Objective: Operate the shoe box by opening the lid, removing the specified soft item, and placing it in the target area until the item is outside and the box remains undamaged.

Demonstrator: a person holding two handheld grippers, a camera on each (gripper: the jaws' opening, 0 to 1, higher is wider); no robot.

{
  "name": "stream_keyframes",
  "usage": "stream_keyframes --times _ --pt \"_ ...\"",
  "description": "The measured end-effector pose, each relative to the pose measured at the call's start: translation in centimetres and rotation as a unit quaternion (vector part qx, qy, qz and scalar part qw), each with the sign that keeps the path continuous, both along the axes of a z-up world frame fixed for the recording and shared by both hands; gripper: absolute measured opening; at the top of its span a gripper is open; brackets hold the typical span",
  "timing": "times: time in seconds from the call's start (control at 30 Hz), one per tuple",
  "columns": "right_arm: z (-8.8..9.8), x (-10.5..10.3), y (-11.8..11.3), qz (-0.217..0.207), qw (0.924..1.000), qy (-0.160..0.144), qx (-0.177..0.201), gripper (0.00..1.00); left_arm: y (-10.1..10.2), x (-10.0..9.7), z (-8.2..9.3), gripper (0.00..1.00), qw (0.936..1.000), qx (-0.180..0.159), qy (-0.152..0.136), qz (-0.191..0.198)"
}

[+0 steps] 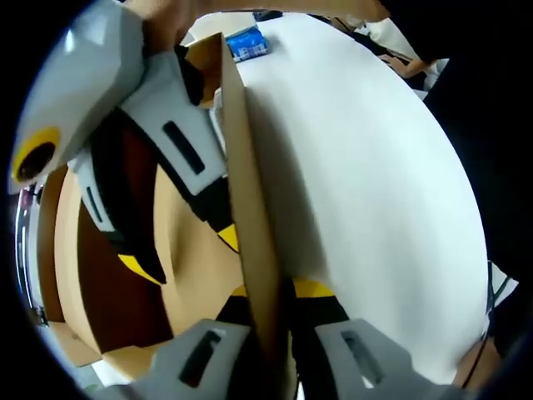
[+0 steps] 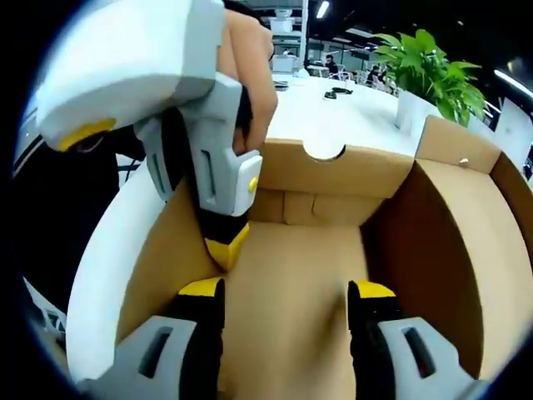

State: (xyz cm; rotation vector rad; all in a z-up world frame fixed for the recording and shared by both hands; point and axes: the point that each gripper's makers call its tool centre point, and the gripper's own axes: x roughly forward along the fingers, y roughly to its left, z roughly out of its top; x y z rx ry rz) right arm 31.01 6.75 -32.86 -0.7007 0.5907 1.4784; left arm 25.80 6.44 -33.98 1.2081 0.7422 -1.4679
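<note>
While both views look into the box, we see a white table under it, running far back into an office with ceiling lights. A green potted plant stands at the far right of the table in the right gripper view. A blue packet lies on the table beyond the box in the left gripper view. A person's hand holds the left gripper from above.

The shoe box is brown cardboard, lid open. Its far wall has a half-round notch at the top edge. What we see of the box floor is bare cardboard; we cannot make out the soft item.

Left gripper: jaws straddle a cardboard wall edge-on, one jaw inside the box, one outside over the table, pinching that wall. In the right gripper view it comes in from the upper left, its yellow tip down at the left inner wall.

Right gripper: jaws spread wide, nothing between them, pointing down into the box interior over the floor. In the left gripper view it shows at upper left, reaching into the box.
</note>
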Motion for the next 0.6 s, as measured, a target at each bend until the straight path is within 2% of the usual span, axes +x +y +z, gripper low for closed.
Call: stream_keyframes --times 0.07,0.23,0.6 --pt "0.1 0.0 -0.2 0.004 1.0000 -0.006 0.003 0.60 0.0 0.1 0.0 0.05 1.0000 0.000 0.000 -0.001" --pt "0.3 -0.1 -1.2 -0.004 0.9999 0.000 0.011 0.58 0.0 0.2 0.0 0.05 1.0000 0.005 -0.005 -0.002" --pt "0.2 0.3 -3.8 0.001 0.9998 0.008 -0.020 0.59 0.0 0.4 0.1 0.05 1.0000 0.003 -0.001 -0.002"
